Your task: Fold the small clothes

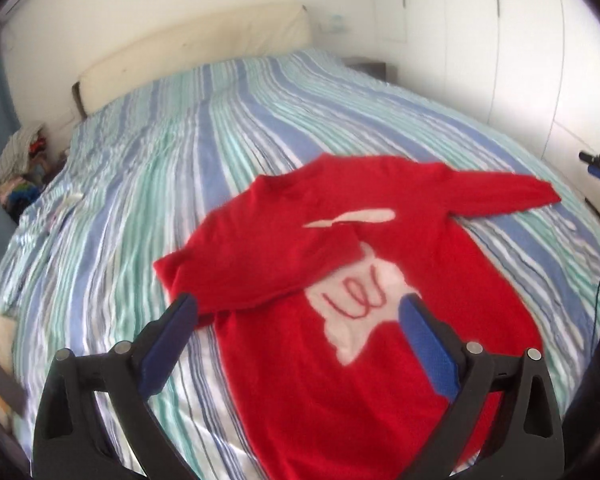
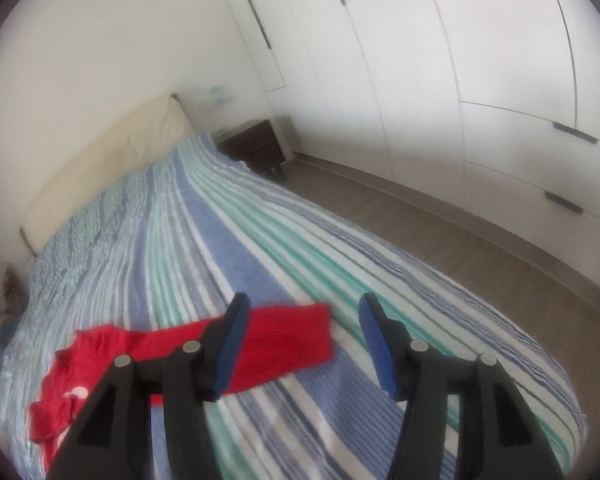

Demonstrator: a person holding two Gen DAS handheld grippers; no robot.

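We see a red sweater (image 1: pixel 380 280) lying flat on the striped bedspread (image 1: pixel 160 184), and we place everything else against that sweater. It has a white patch with a red scribble on its chest. One sleeve is folded across the chest, its cuff lying near the sweater's side edge; the other sleeve (image 2: pixel 284 340) stretches straight out from the shoulder, flat on the bedspread.

Our left gripper (image 1: pixel 298 308) hangs above the lower body of the sweater with its blue pads spread wide and nothing between them; one fingertip sits over the folded sleeve's cuff, the other over the white patch. We cannot tell whether either finger touches the cloth.

Our right gripper (image 2: pixel 302 306) is near the outstretched sleeve's cuff, also spread wide and holding nothing; its one finger overlaps the sleeve in view, the other is over bare bedspread beyond the cuff.

Beyond the sweater's collar, at the far end, stands a cream headboard (image 1: pixel 196 56). A dark nightstand (image 2: pixel 256 148) sits beside it, near white wardrobe doors (image 2: pixel 440 80).
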